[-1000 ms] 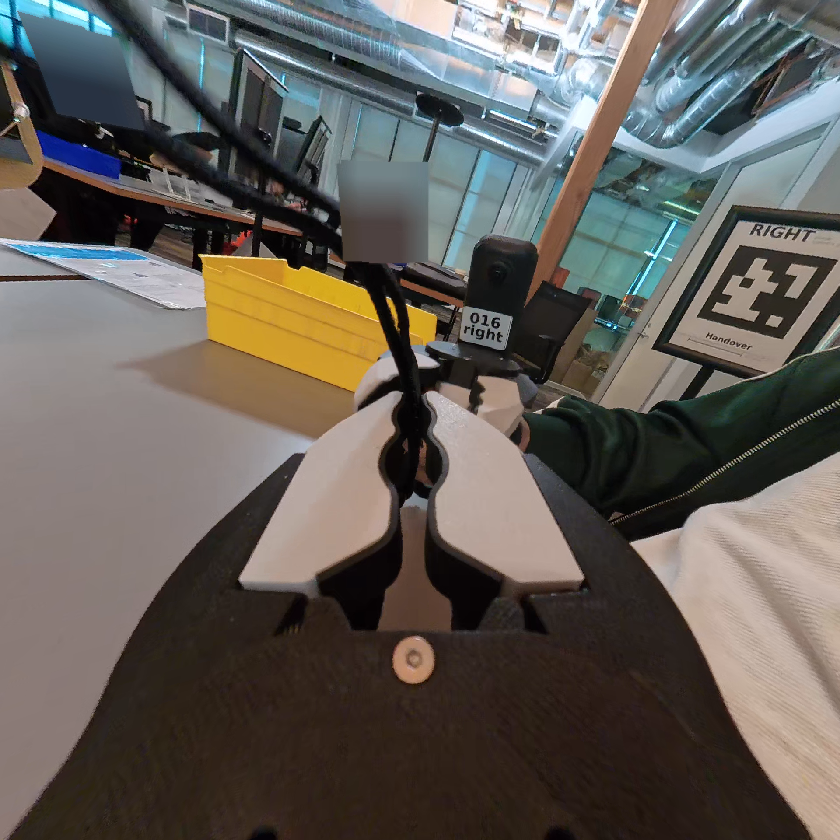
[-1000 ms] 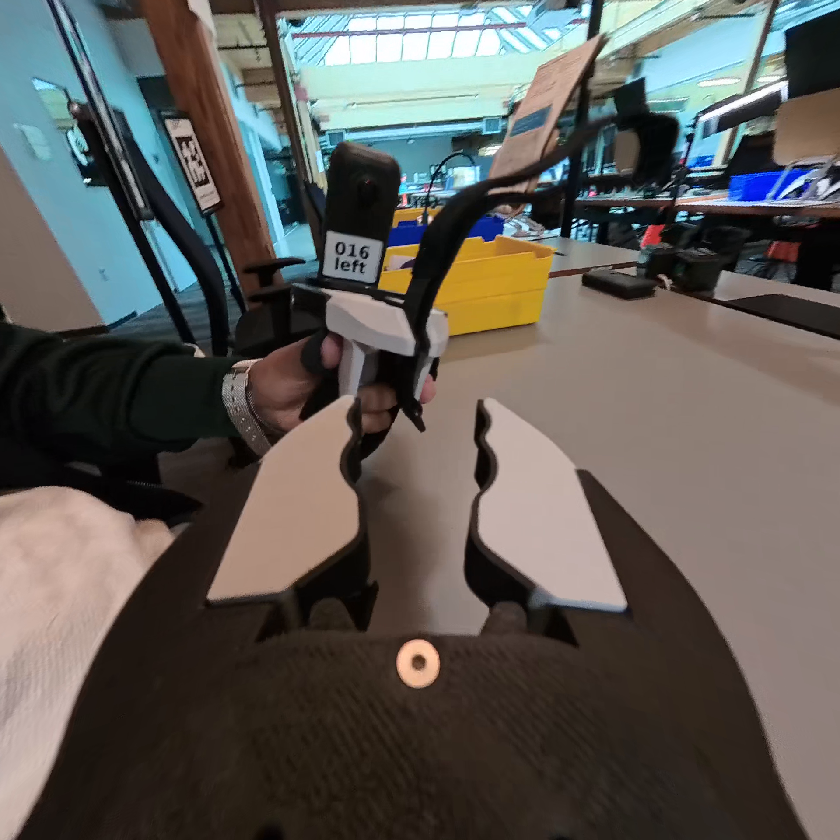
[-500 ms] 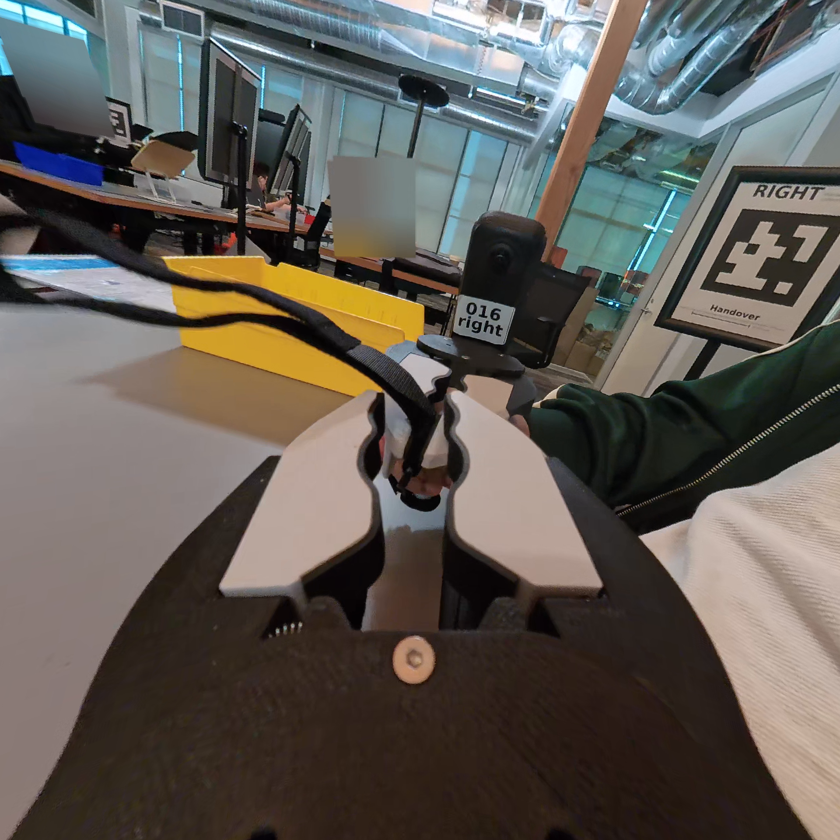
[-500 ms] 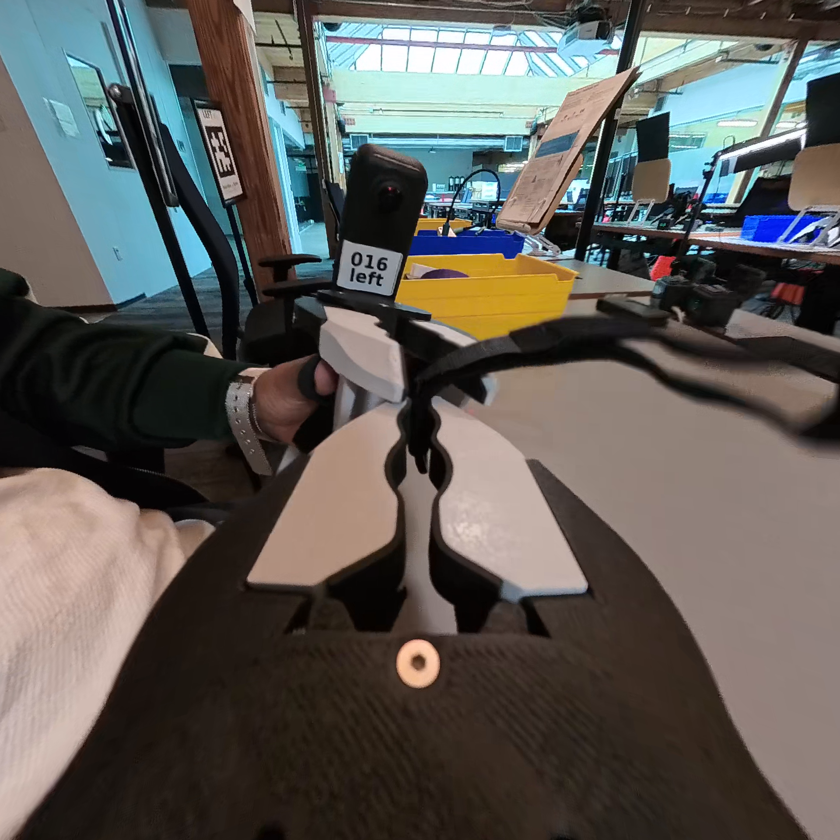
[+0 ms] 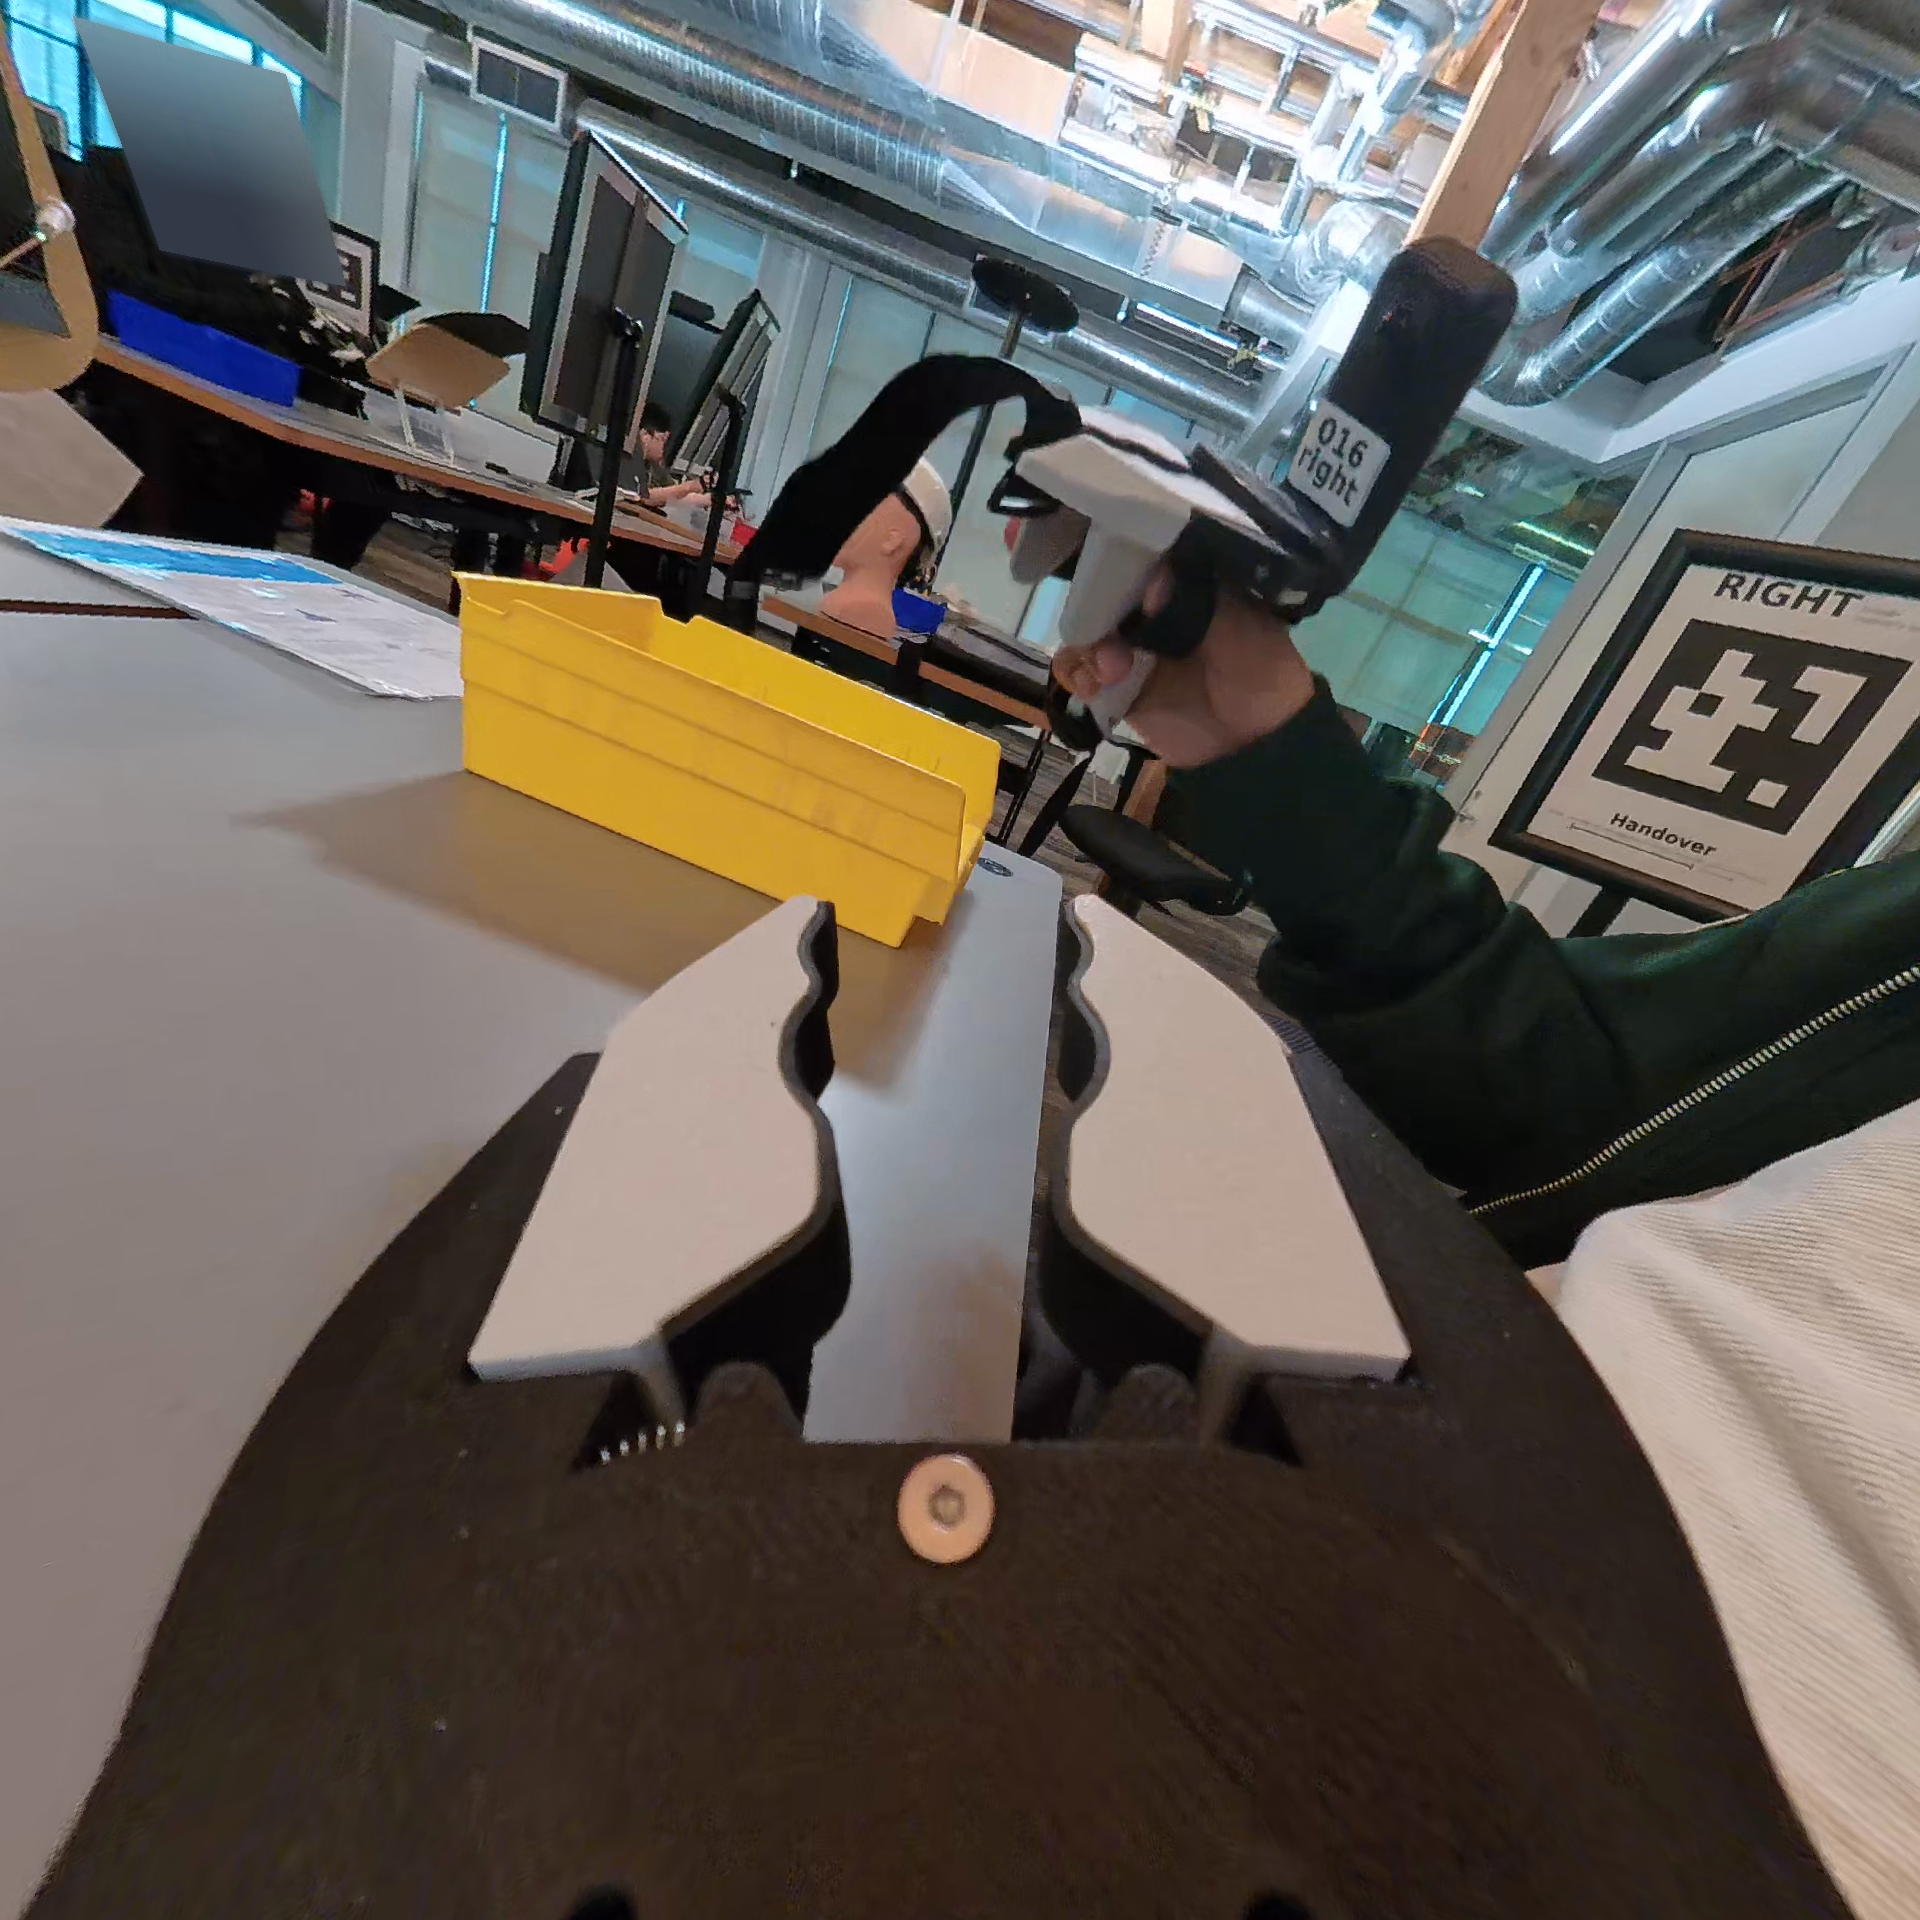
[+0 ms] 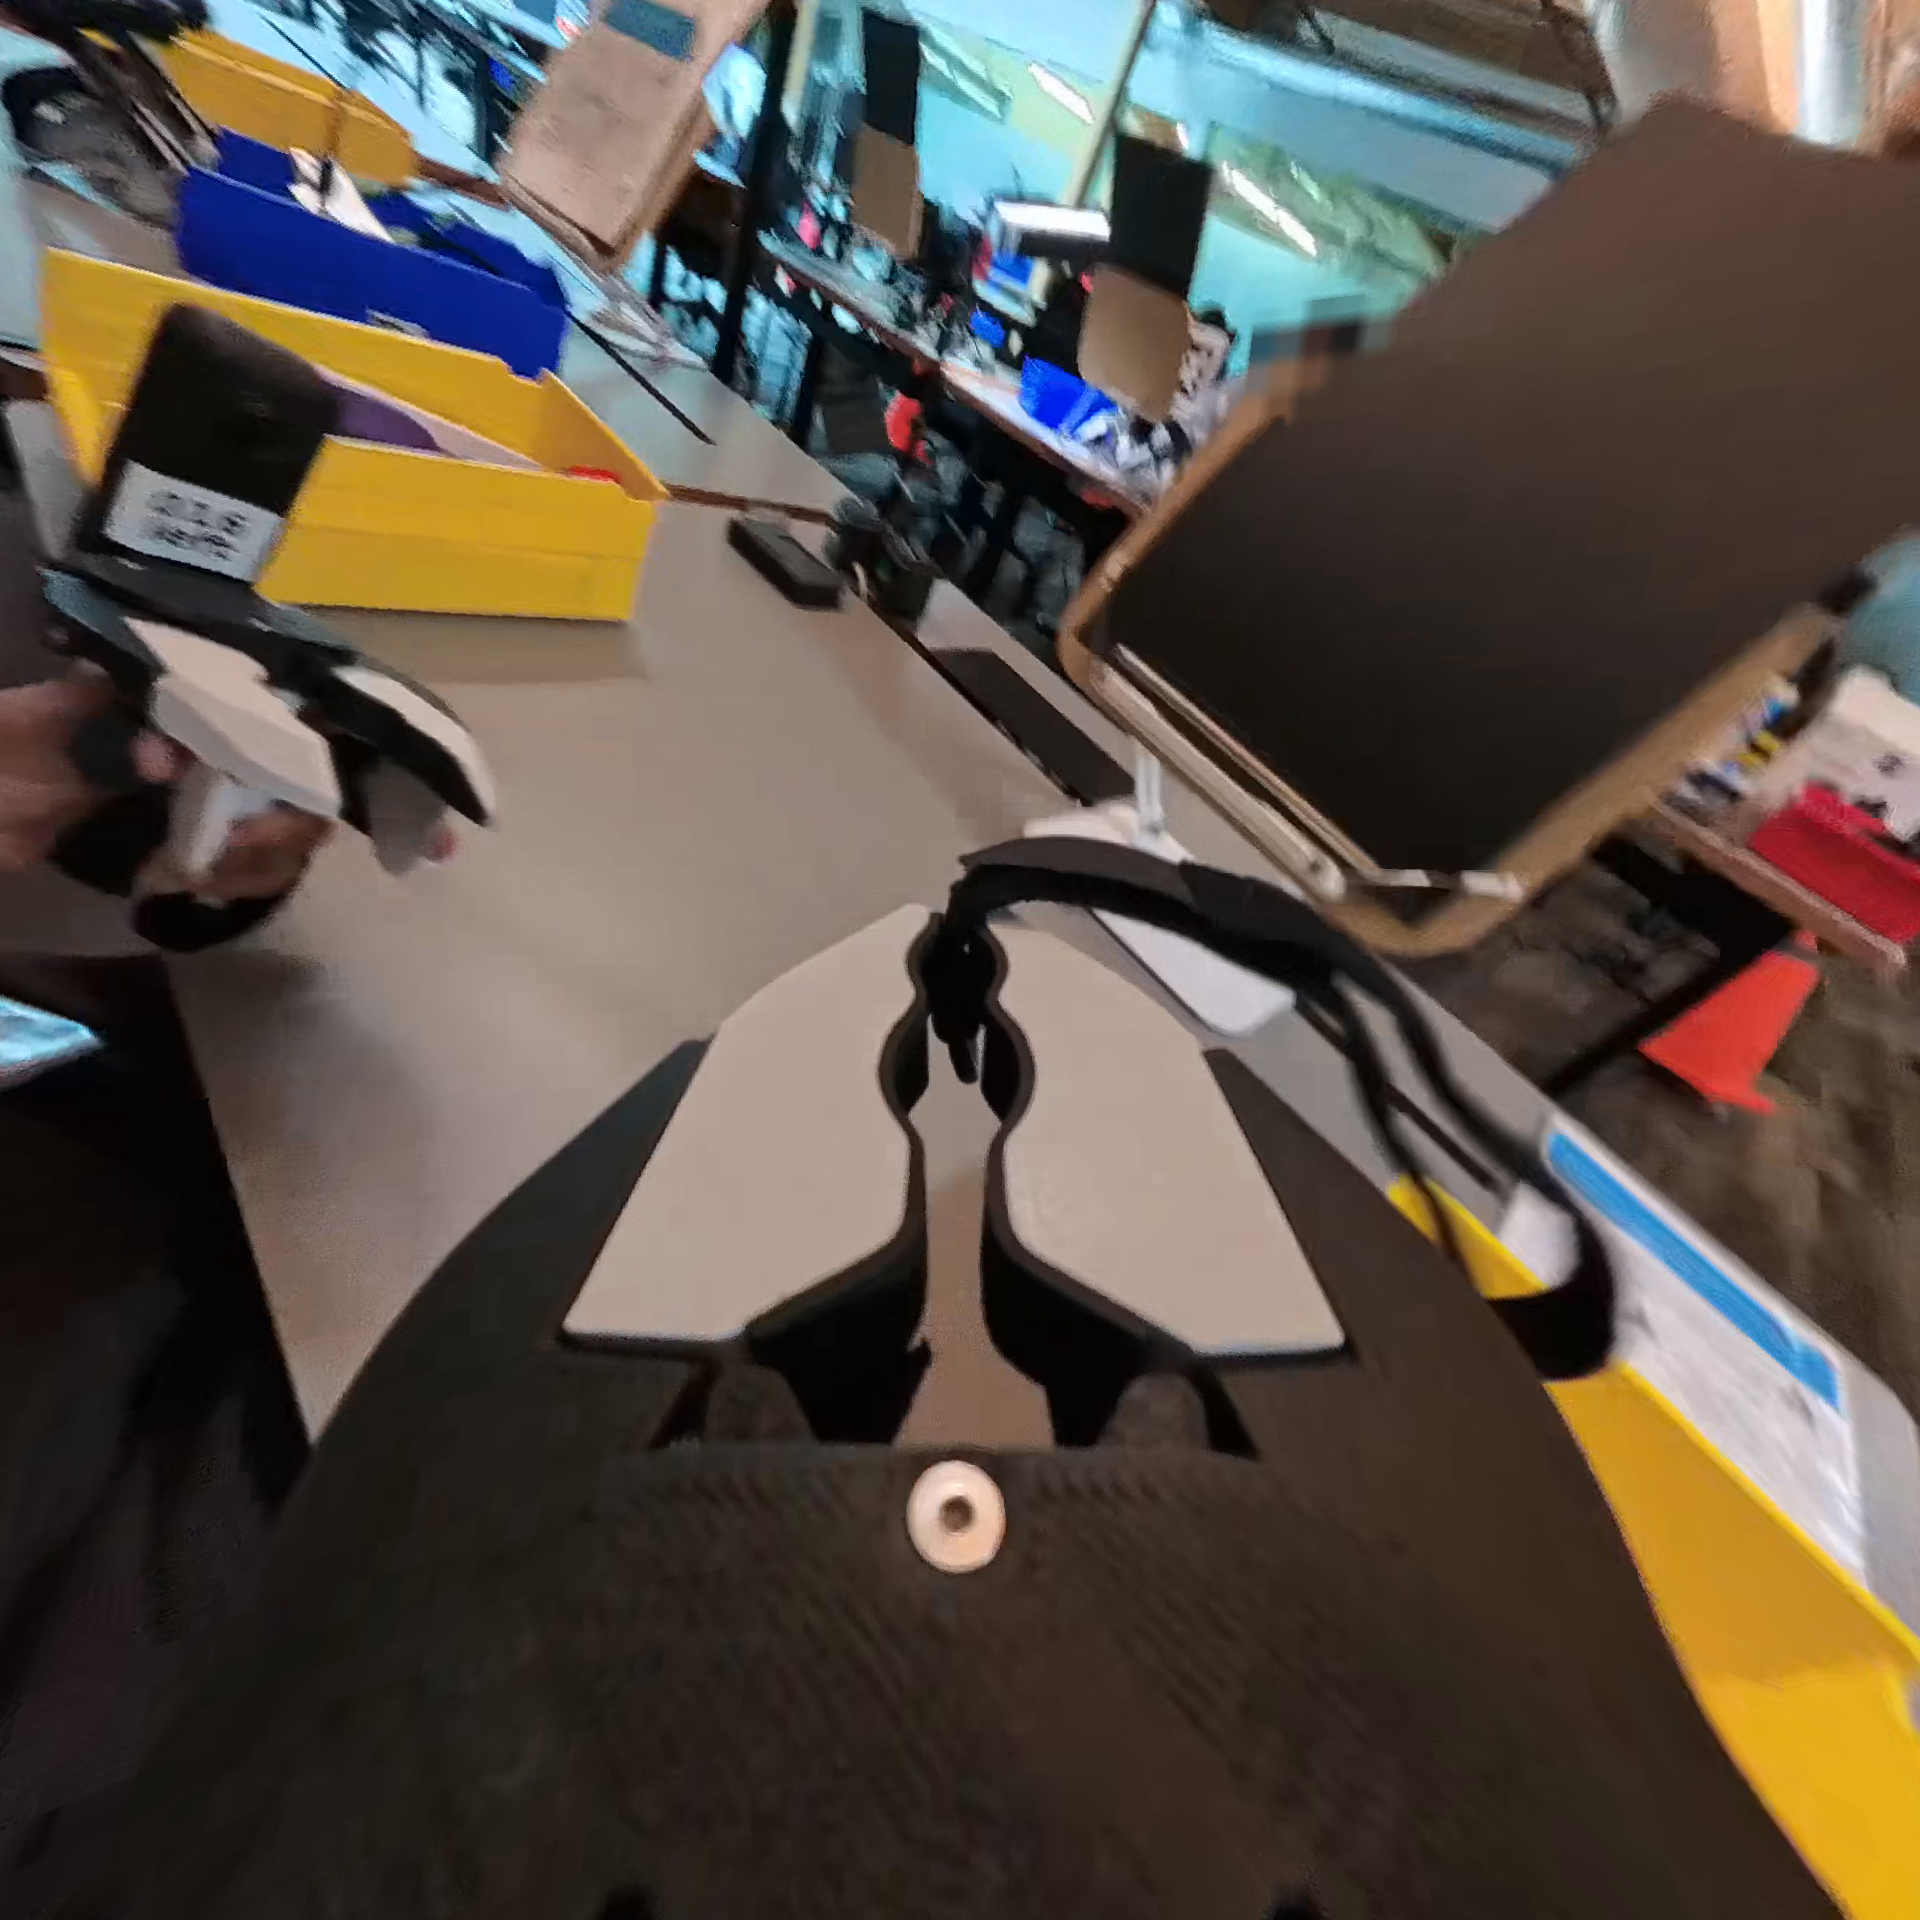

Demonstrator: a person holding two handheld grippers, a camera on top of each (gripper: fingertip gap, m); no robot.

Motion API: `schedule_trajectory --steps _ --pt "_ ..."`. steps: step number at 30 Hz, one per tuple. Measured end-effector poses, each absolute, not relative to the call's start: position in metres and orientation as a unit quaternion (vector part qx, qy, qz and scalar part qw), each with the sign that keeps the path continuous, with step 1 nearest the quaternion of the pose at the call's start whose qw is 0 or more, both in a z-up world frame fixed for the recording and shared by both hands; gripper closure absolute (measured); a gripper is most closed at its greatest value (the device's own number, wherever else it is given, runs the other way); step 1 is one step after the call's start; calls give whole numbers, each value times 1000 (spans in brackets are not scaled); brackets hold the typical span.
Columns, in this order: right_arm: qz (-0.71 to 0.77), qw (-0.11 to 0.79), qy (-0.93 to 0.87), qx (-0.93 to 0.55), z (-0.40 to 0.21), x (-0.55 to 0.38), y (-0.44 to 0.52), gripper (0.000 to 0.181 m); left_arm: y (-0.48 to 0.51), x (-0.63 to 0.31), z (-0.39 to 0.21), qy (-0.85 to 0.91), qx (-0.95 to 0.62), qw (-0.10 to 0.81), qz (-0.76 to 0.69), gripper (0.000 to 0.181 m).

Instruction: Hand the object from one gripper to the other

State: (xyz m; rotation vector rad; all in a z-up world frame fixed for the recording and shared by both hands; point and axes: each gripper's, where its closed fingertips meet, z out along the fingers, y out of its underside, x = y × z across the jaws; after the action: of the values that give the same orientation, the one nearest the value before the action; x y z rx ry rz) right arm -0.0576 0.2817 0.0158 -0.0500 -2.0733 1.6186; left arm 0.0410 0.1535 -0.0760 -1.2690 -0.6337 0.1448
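Bright room, one sharp view and one smeary.
We get daylight through the windows (image 5: 914, 416); the bin (image 5: 717, 758) shadows the table (image 5: 208, 935), edges bend, right view motion-blurred.

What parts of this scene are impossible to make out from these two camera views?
- Black strap: the right wrist view is motion-blurred, so its make is unclear; its far end drops behind the right gripper.
- Yellow bin: in the left wrist view its wall hides whatever is inside.
- Left gripper: blurred and cut by the right wrist view's left edge.
- Upper-left background of the left wrist view: a masked patch covers it.
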Motion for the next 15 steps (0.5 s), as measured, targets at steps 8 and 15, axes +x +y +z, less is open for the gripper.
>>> schedule_trajectory --steps 8,15 --pt "494 155 -818 -251 -73 -139 398 145 159 41 -82 -293 -598 744 62 146" --pt "489 74 -773 -398 -87 -156 432 134 170 42 -92 -286 -628 721 61 146"
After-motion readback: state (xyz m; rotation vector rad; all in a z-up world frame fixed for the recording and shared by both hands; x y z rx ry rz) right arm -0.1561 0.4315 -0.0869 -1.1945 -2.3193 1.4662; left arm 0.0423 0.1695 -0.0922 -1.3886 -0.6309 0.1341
